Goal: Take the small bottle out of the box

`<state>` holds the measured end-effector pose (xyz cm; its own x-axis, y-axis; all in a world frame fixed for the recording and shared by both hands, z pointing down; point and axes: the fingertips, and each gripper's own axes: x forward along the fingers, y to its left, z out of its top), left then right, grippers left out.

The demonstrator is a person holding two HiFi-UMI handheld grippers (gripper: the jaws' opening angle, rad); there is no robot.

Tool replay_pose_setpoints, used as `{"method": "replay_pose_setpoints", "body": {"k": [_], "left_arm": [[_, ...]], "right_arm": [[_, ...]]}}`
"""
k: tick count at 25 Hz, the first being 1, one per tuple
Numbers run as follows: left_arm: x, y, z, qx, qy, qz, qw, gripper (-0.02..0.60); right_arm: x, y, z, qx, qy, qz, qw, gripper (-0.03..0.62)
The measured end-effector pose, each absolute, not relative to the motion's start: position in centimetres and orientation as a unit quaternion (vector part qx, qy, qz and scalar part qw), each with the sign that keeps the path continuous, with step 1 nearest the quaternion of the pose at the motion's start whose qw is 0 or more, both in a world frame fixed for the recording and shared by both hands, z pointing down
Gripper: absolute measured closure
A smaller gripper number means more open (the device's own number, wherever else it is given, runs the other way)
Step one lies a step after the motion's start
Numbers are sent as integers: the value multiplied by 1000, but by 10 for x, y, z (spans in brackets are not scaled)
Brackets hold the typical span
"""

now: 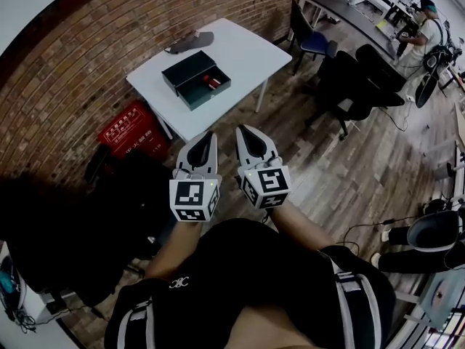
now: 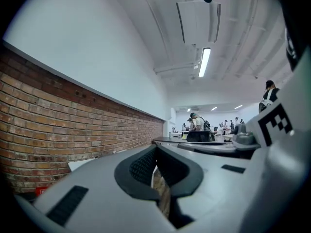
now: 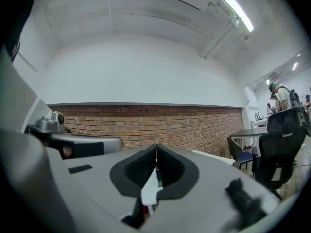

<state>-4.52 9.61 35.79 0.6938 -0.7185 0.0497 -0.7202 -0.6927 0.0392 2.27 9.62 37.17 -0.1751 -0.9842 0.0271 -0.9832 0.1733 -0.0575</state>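
1. The box (image 1: 190,70) sits open on the white worktop (image 1: 240,49), and the small bottle (image 1: 211,81), seemingly red, lies inside it, exposed for lifting.
2. The left claw (image 1: 205,135) and right claw (image 1: 245,131) hang well short of the box, tips aimed toward it.
3. Both claws are pressed together and empty, so probably no reach has begun.

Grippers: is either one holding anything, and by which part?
Nothing is held. The left gripper and right gripper both have jaws shut and empty, in the air short of the table with the box.
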Motion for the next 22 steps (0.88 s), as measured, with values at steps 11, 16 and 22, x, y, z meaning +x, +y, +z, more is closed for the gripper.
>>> {"method": "replay_pose_setpoints", "body": {"k": [11, 16, 22], "left_arm": [[-80, 48, 368, 922, -384, 16, 44, 569], [-73, 32, 382, 922, -383, 32, 55, 569], [-58, -2, 387, 917, -394, 40, 49, 569]], "right_arm": [[-9, 50, 378, -645, 764, -30, -10, 563], [2, 27, 380, -649, 760, -36, -2, 563], [17, -13, 388, -638, 769, -44, 2, 563]]}}
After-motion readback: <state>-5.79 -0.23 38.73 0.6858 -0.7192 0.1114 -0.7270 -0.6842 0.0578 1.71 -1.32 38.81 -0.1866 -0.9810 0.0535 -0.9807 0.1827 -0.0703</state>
